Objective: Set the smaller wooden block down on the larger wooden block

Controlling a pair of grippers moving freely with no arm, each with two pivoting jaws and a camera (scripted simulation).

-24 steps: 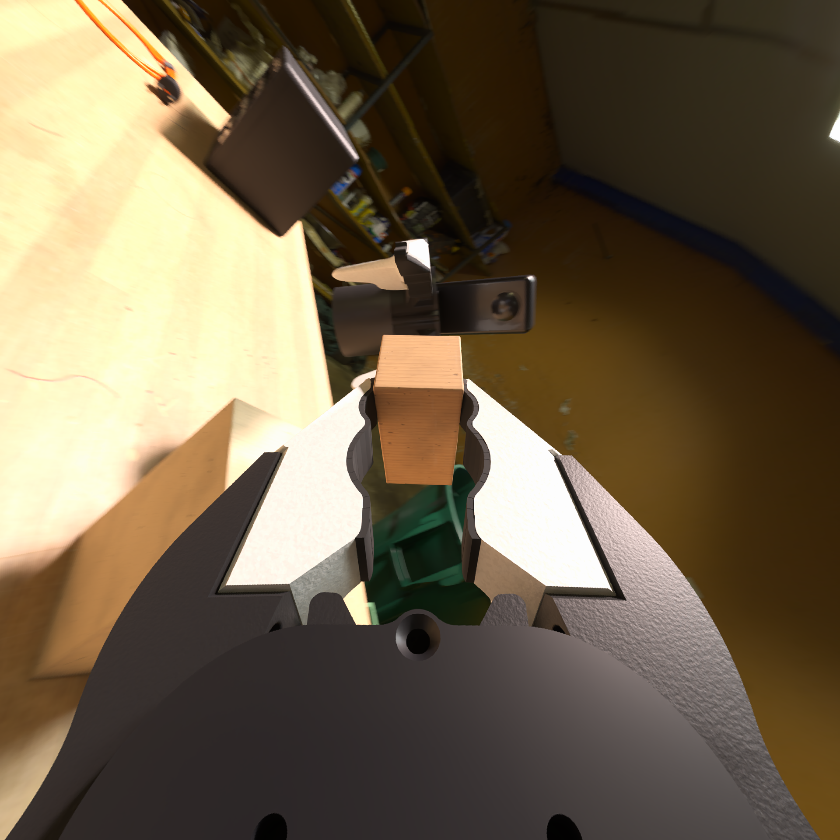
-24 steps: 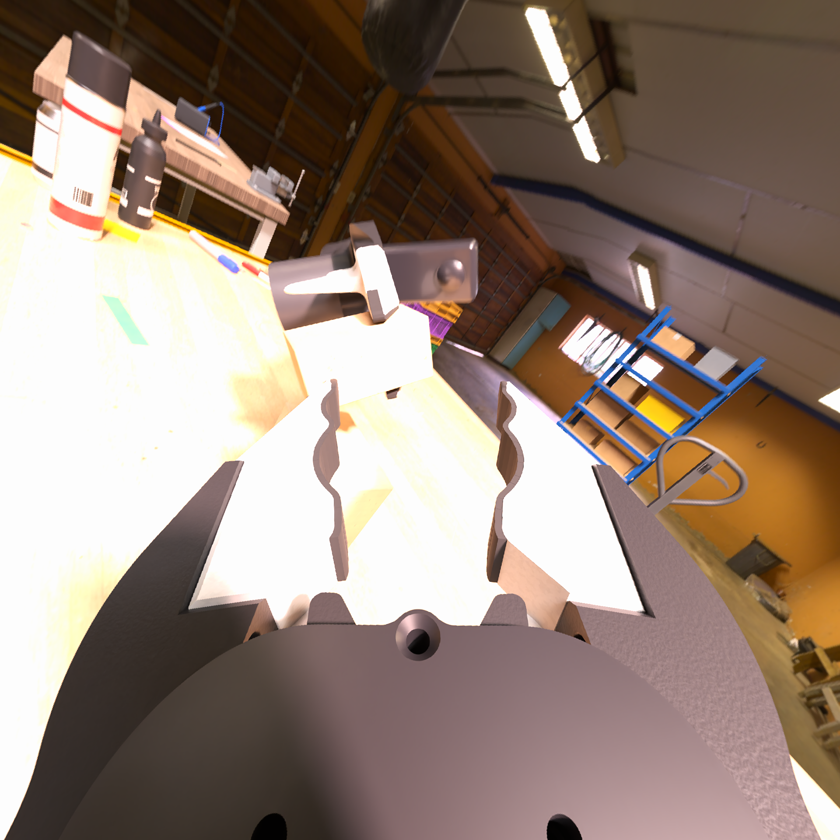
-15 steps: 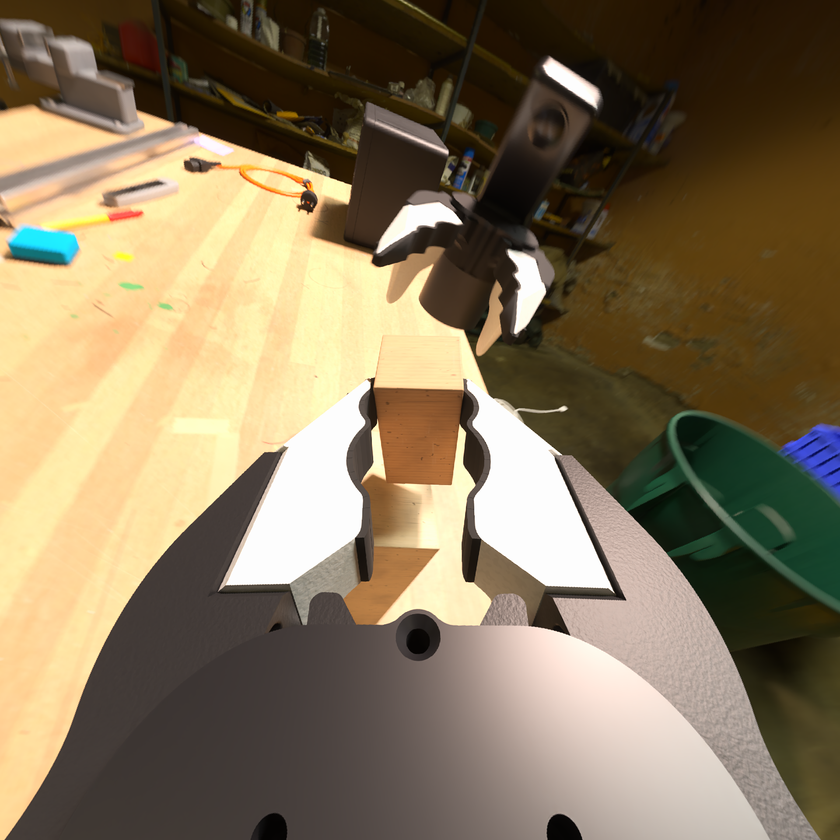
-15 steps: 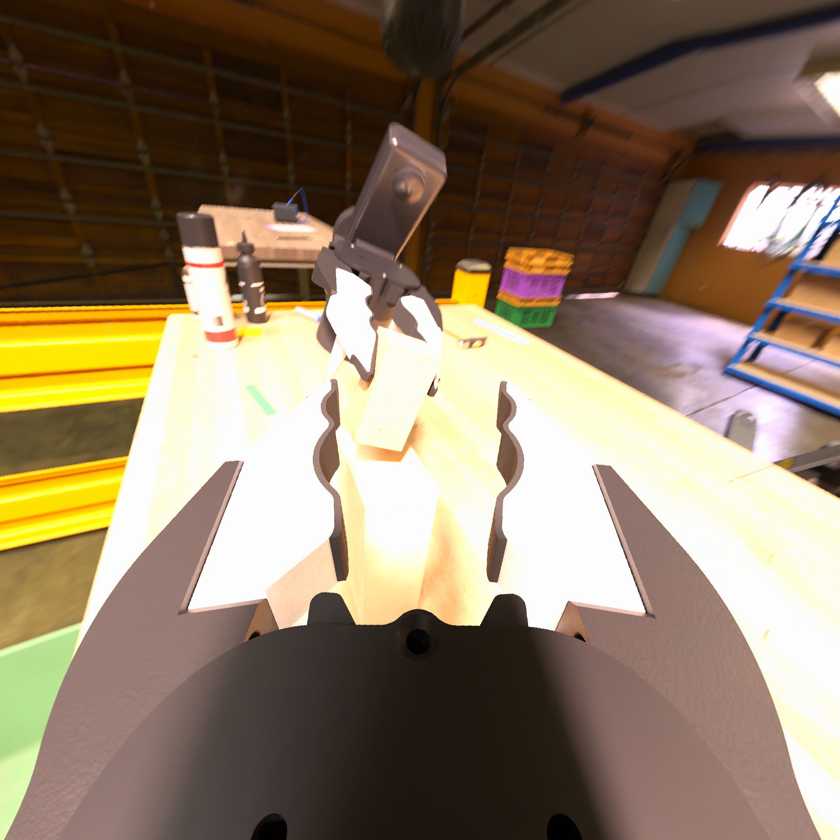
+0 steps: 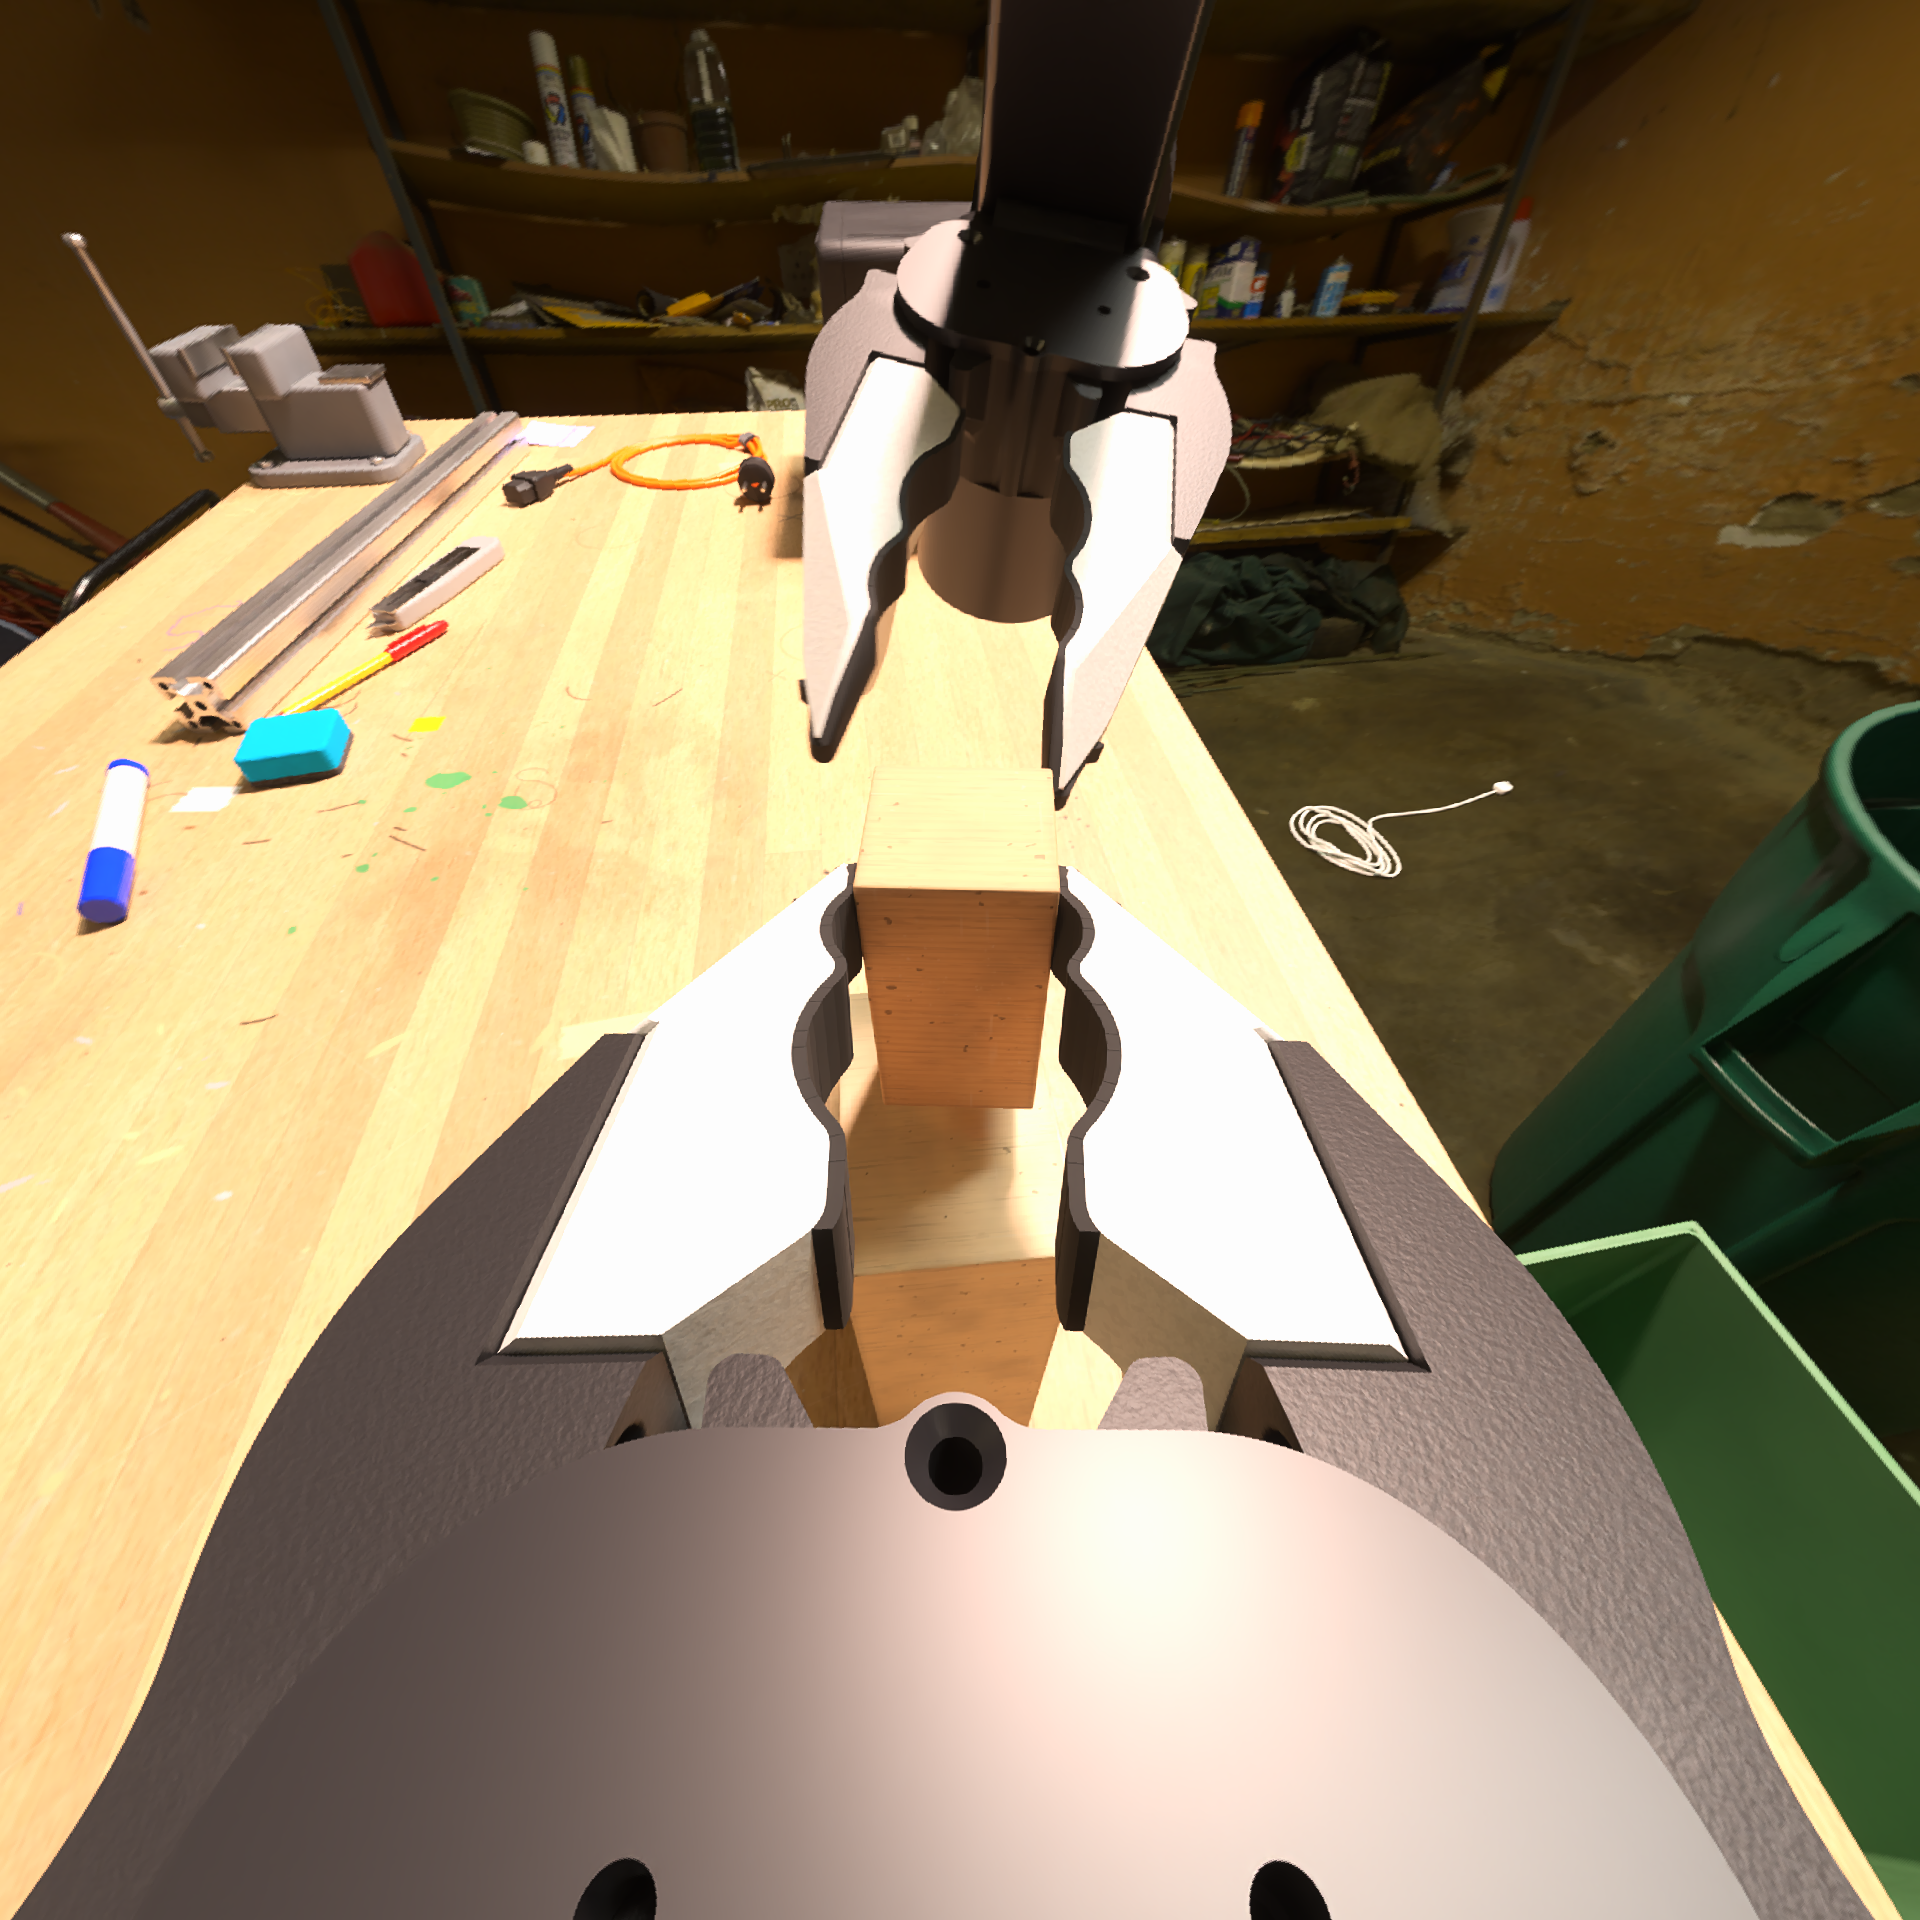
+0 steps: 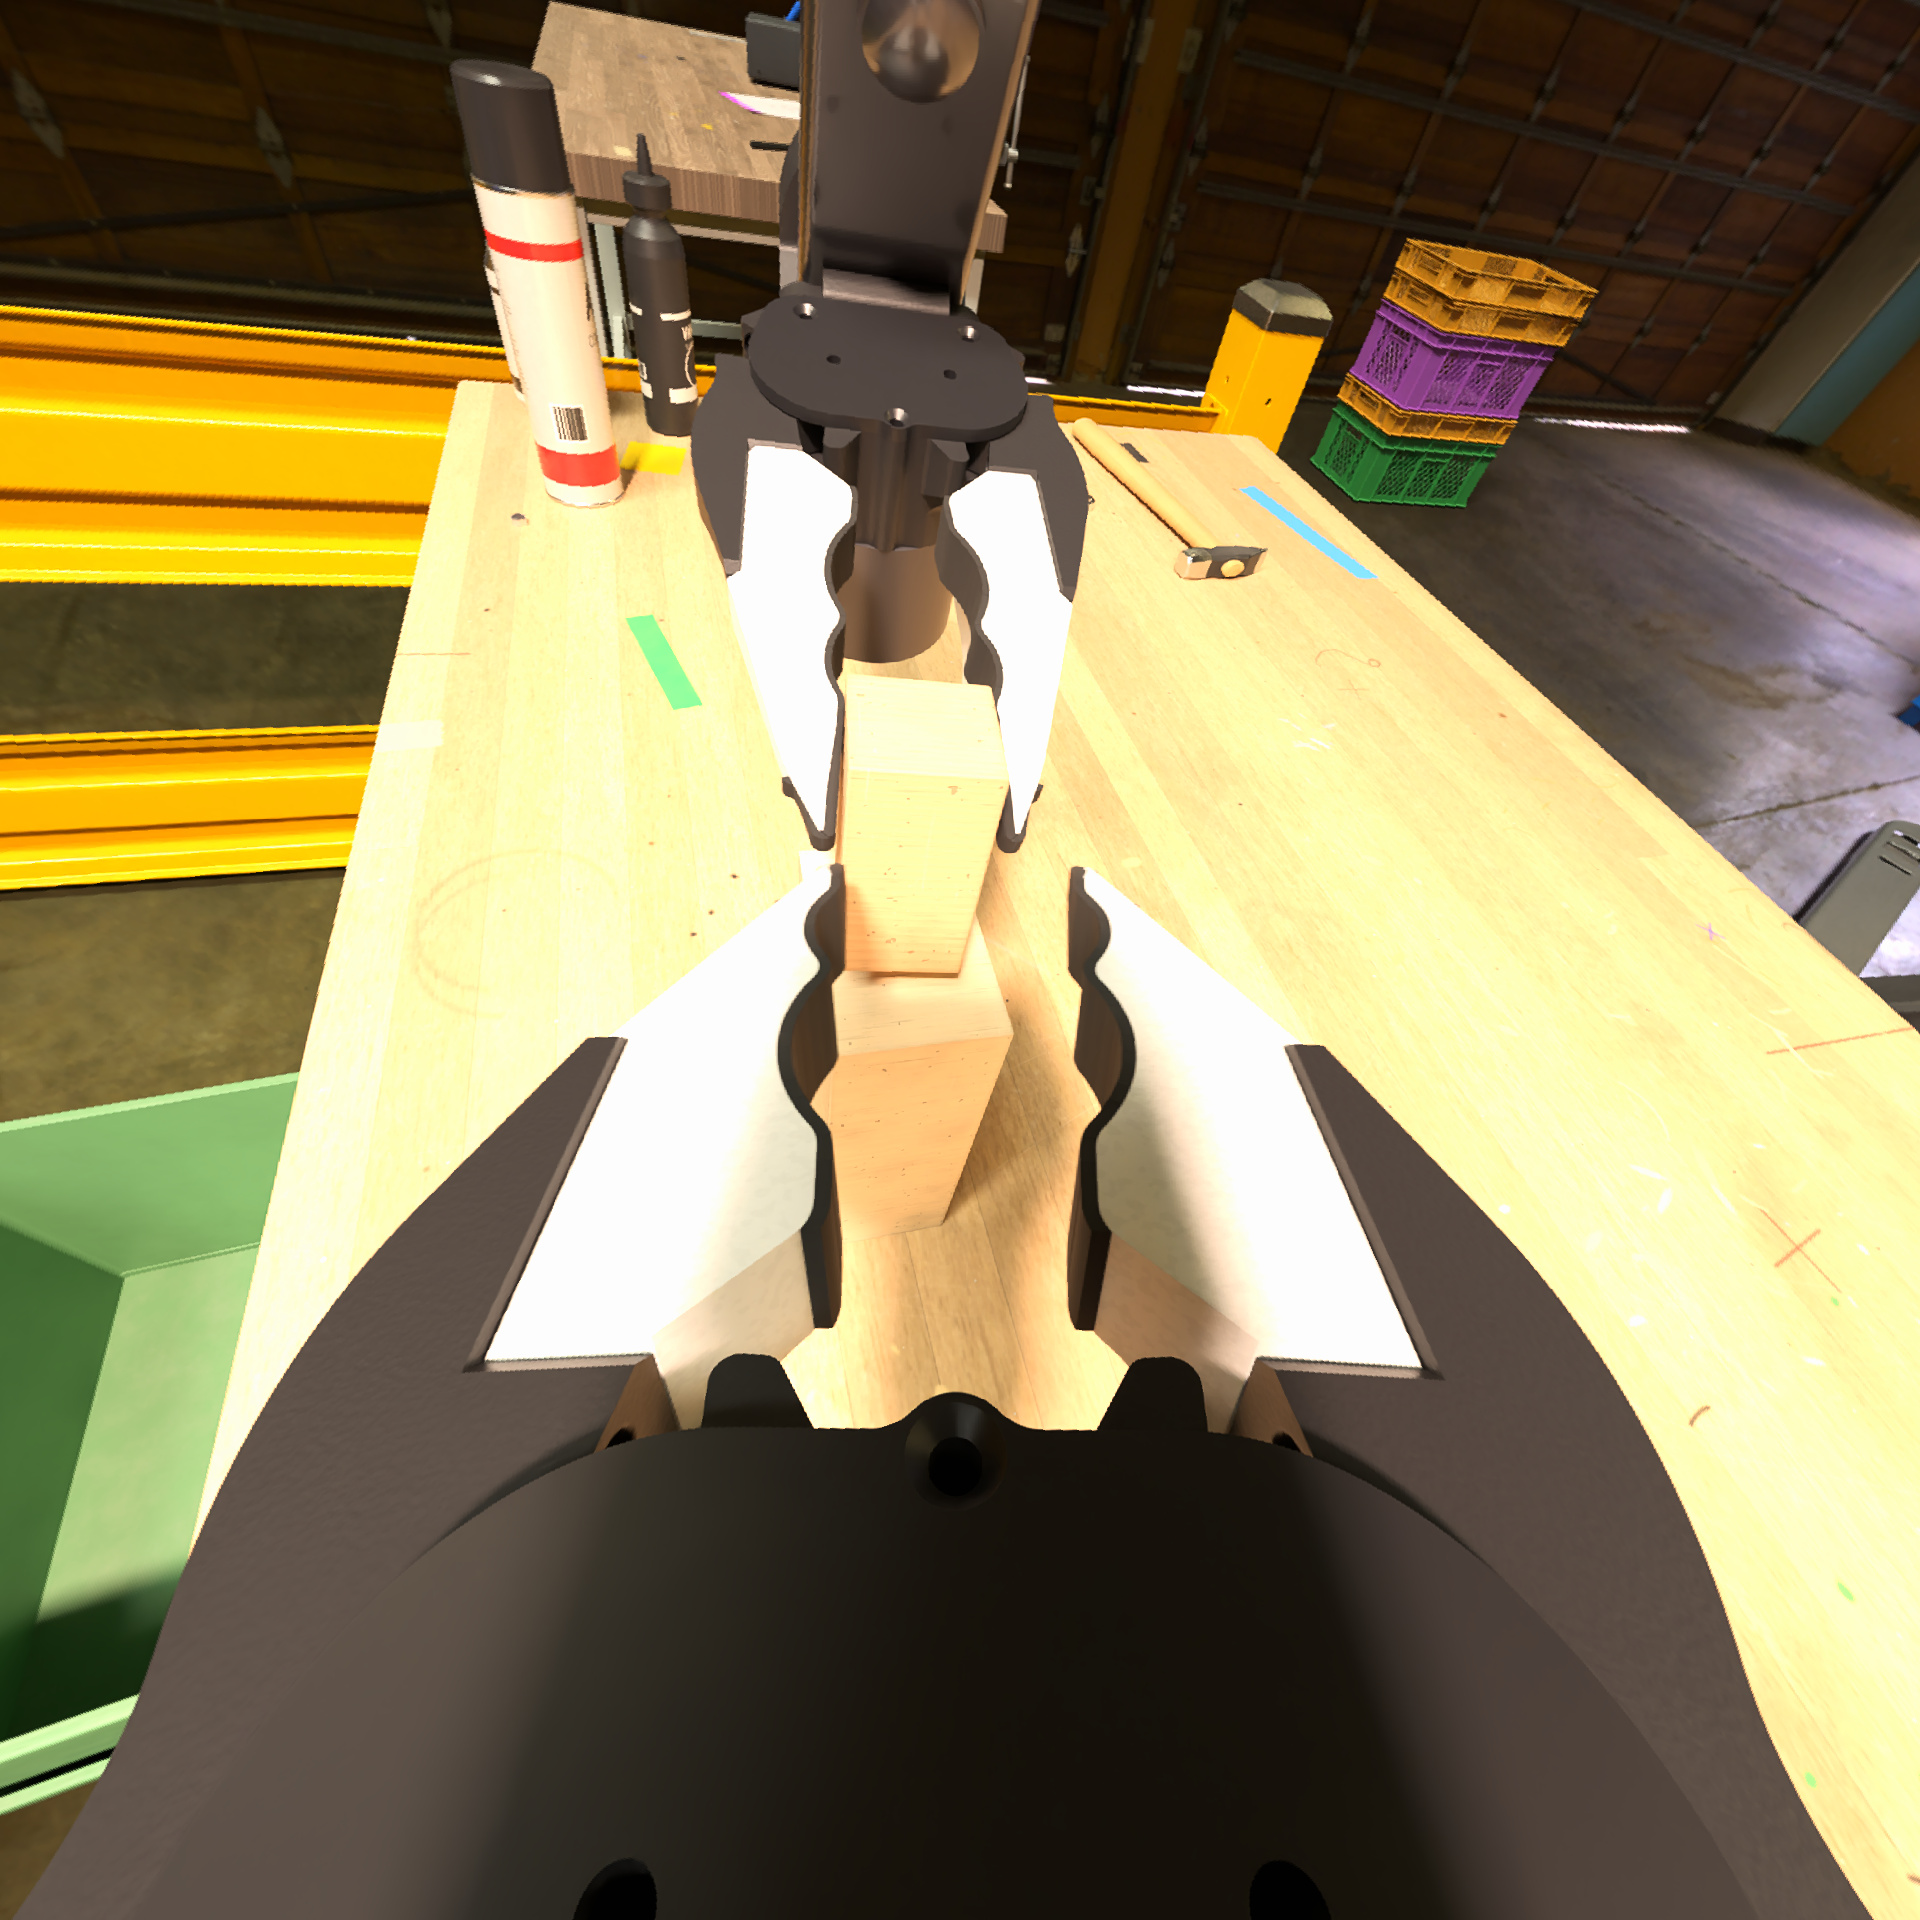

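My left gripper (image 5: 956,883) is shut on the smaller wooden block (image 5: 956,977), held upright by its sides. The larger wooden block (image 5: 951,1216) stands on the workbench directly below it. In the right wrist view the smaller block (image 6: 909,894) sits at the top face of the larger block (image 6: 914,1101); I cannot tell whether they touch. The left gripper (image 6: 914,831) clamps it from above there. My right gripper (image 6: 954,883) is open and empty, close in front of both blocks. It also shows in the left wrist view (image 5: 945,769), just beyond the smaller block.
On the bench to the left lie a marker (image 5: 109,842), a cyan eraser (image 5: 291,745), an aluminium rail (image 5: 332,582), a vise (image 5: 281,405) and an orange cable (image 5: 686,462). A green bin (image 5: 1766,1039) stands off the bench edge. A spray can (image 6: 540,301), bottle (image 6: 660,312) and hammer (image 6: 1174,509) lie farther off.
Both grippers have swung from tilted to level. The left gripper has brought the smaller block over the larger block. The right gripper has stayed open and come closer, facing the left one.
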